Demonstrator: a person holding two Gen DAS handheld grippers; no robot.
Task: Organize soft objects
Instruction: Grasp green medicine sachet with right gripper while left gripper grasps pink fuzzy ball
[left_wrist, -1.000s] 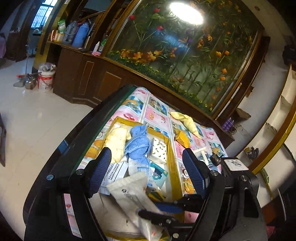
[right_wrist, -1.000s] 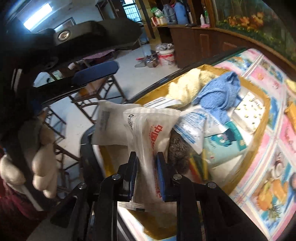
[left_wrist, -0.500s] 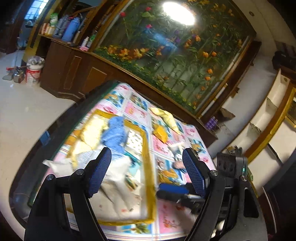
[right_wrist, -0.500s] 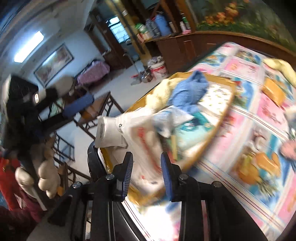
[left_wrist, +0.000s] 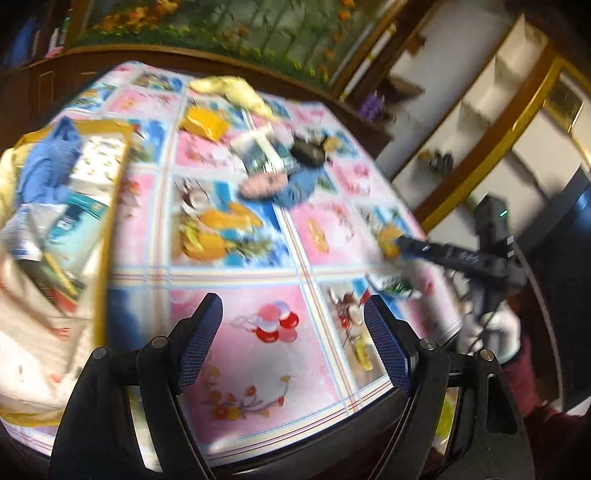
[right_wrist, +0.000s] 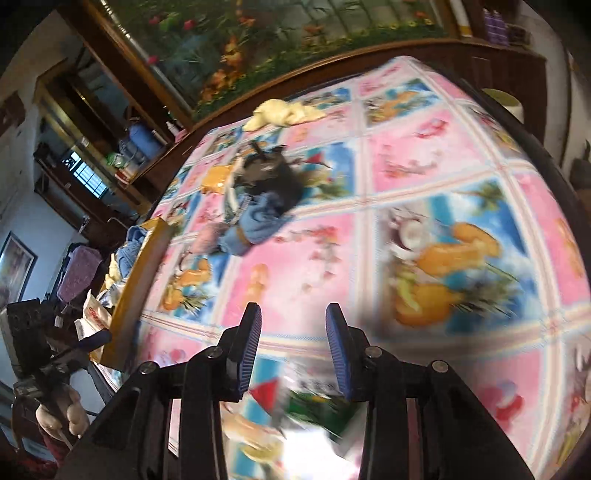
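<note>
A gold-rimmed tray (left_wrist: 110, 192) at the table's left holds a blue cloth (left_wrist: 48, 162), packets and a white bag (left_wrist: 22, 332); it also shows in the right wrist view (right_wrist: 144, 273). A pile of soft things, blue cloth (left_wrist: 295, 184) and a dark item (left_wrist: 308, 151), lies mid-table and shows in the right wrist view (right_wrist: 258, 218). A yellow cloth (left_wrist: 229, 90) lies at the far edge. My left gripper (left_wrist: 291, 339) is open and empty above the tablecloth. My right gripper (right_wrist: 293, 343) is open, low over a green and white packet (right_wrist: 314, 410) at the table's near edge.
The table wears a pink and blue picture cloth (left_wrist: 332, 229). A yellow pad (left_wrist: 205, 123) and a small packet (left_wrist: 255, 153) lie beyond the pile. A dark wooden cabinet (right_wrist: 110, 122) and shelves (left_wrist: 480, 110) stand around the table.
My right gripper has let go of the white bag, left it in the tray and swung right over the tablecloth. My left gripper has swung right too, away from the tray.
</note>
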